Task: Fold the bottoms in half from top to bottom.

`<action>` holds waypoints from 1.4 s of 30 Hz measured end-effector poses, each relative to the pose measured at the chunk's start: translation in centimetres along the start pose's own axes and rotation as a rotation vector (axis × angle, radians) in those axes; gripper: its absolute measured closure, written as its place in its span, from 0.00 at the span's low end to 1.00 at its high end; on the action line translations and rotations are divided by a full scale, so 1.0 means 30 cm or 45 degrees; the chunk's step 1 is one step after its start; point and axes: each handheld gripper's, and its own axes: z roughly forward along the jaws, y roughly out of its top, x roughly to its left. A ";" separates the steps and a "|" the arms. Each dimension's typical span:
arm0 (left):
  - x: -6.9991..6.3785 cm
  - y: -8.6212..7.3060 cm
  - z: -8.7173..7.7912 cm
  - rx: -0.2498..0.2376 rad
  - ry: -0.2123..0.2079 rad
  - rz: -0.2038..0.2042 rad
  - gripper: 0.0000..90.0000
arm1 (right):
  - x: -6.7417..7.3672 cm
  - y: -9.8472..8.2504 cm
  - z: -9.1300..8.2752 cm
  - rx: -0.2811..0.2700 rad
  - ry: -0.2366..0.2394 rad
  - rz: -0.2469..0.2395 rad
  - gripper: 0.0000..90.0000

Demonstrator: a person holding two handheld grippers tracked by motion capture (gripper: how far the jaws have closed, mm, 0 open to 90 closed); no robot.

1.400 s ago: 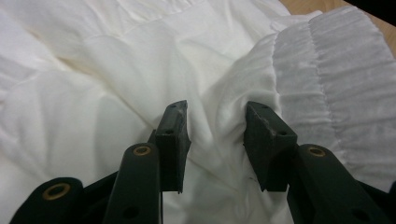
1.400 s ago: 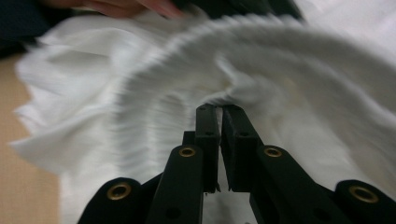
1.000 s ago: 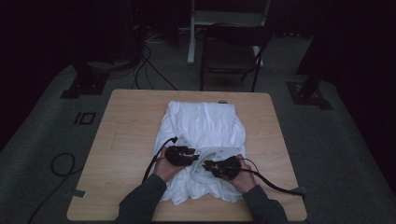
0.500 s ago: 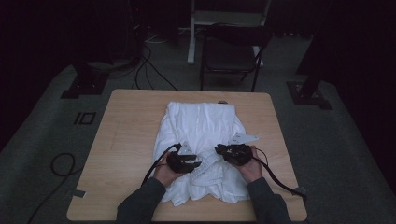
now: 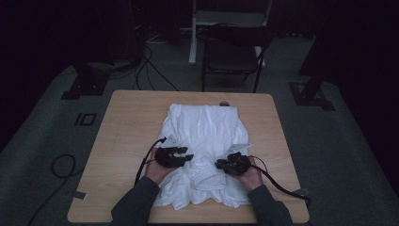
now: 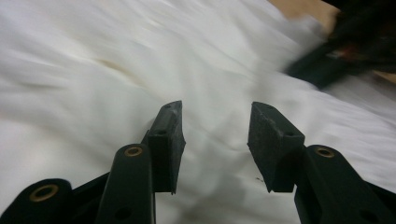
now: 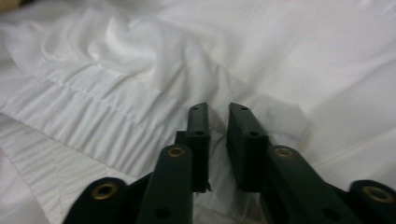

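Note:
A crumpled white garment [image 5: 202, 127] lies spread down the middle of the wooden table [image 5: 122, 141]. My left gripper [image 5: 186, 153] hovers over its left side, jaws open and nothing between them [image 6: 215, 121], with white cloth [image 6: 93, 70] just beneath. My right gripper [image 5: 219, 164] rests on the garment's lower right, beside a ribbed band [image 5: 204, 172]. Its jaws [image 7: 218, 119] stand almost together, pinching a fold of the cloth [image 7: 303, 56], and the ribbed band [image 7: 70, 116] runs to their left. The right gripper [image 6: 345, 42] appears blurred at the top right of the left gripper view.
Bare wood flanks the garment on both sides. A small dark object [image 5: 225, 103] sits at the table's far edge. A folding chair [image 5: 235, 52] stands behind the table. Cables [image 5: 61, 165] lie on the floor at the left.
The right gripper swung up and right from the garment's centre, then came back down onto the lower right cloth. The left gripper drifted slightly left and up.

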 end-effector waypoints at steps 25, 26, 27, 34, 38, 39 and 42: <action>0.221 0.010 0.168 0.141 0.232 -0.191 0.69 | -0.347 0.078 0.125 -0.068 -0.336 0.302 0.73; 0.209 -0.002 0.155 0.139 0.218 -0.185 0.69 | -0.341 0.073 0.120 -0.063 -0.333 0.292 0.73; 0.198 -0.013 0.145 0.138 0.210 -0.178 0.69 | -0.326 0.064 0.111 -0.052 -0.328 0.281 0.73; 0.135 -0.075 0.075 0.131 0.119 -0.196 0.68 | -0.249 0.012 0.063 -0.018 -0.283 0.237 0.73; 0.132 -0.072 0.042 0.107 0.115 -0.186 0.61 | -0.246 0.003 0.040 0.007 -0.217 0.281 0.71; 0.145 -0.058 0.031 0.081 0.140 -0.195 0.59 | -0.251 0.006 0.035 0.004 -0.210 0.279 0.68; 0.196 -0.005 0.019 0.040 0.220 -0.222 0.52 | -0.289 0.040 0.004 -0.072 -0.238 0.309 0.63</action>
